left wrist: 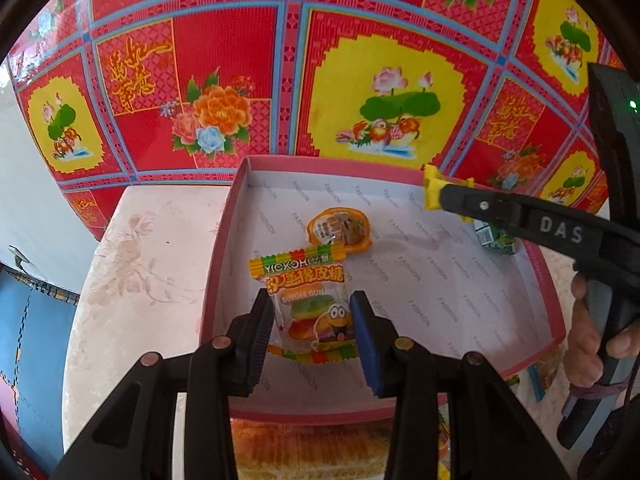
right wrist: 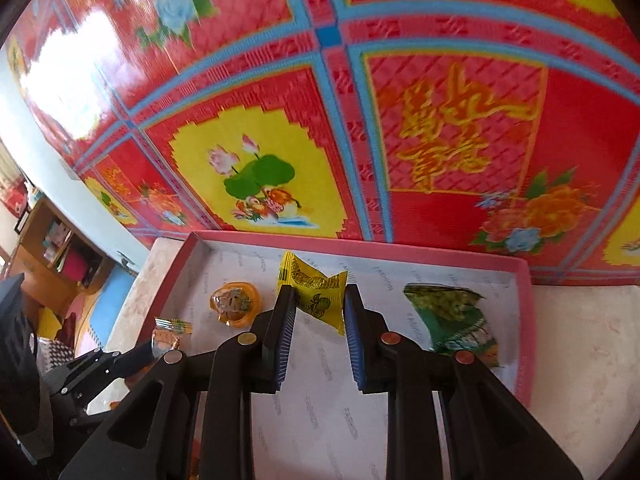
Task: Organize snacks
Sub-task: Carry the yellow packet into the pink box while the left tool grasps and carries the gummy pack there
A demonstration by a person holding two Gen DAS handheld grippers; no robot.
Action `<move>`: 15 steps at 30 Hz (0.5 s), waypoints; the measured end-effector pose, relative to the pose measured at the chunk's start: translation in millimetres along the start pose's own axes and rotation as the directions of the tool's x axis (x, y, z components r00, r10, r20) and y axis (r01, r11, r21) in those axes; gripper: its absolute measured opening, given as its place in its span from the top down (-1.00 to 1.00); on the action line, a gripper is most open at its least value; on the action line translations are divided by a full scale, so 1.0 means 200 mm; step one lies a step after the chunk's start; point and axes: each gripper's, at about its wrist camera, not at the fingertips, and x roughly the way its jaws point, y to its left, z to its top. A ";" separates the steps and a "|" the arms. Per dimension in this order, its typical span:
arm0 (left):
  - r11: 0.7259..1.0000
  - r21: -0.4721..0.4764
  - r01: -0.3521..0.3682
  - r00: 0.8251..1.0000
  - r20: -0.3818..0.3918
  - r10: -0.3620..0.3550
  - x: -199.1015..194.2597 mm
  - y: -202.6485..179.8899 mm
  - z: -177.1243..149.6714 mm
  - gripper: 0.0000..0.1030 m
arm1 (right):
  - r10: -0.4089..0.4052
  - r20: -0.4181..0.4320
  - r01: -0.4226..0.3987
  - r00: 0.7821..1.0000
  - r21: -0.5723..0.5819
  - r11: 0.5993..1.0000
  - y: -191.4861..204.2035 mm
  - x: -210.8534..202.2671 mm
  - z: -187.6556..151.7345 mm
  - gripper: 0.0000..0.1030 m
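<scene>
Pink cardboard forms the rim of a shallow box (left wrist: 224,216) lined with white printed paper; the box rests on a pale floral tabletop (left wrist: 132,264), with a red patterned sheet (left wrist: 224,40) rising behind its far wall.

Contents of the box, as seen from the two wrist cameras:
- An orange jelly cup (left wrist: 340,229) lies on the lining near the middle of the box, toward the far wall.
- A green wrapped snack (right wrist: 452,320) lies flat on the lining against the box's right-hand wall, as the right wrist view shows it.

Left gripper (left wrist: 312,332): the fingers are closed on a burger gummy packet (left wrist: 308,292), pressing both of its long sides. The packet hangs above the lining of the box, just nearer than the jelly cup, its striped top edge pointing toward the far wall.

Right gripper (right wrist: 318,320): the fingers clamp a yellow candy packet (right wrist: 316,292) by its lower half. The packet is held above the lining of the box, between the jelly cup and the green wrapped snack, tilted, with its crimped end up toward the far wall.

A hand (left wrist: 588,344) grips the right tool's handle beyond the box's right-hand wall.
</scene>
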 end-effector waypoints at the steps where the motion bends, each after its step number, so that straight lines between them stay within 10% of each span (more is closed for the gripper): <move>1: 1.000 0.000 -0.002 1.000 -0.002 0.002 0.01 0.00 0.00 0.21 | -0.001 -0.005 0.001 1.000 0.000 1.000 0.00 0.02 0.00 0.51; 15: 1.000 -0.003 -0.006 1.000 -0.015 0.006 0.13 0.02 -0.01 0.18 | -0.013 -0.055 0.014 0.998 0.027 1.000 -0.04 0.19 0.00 0.50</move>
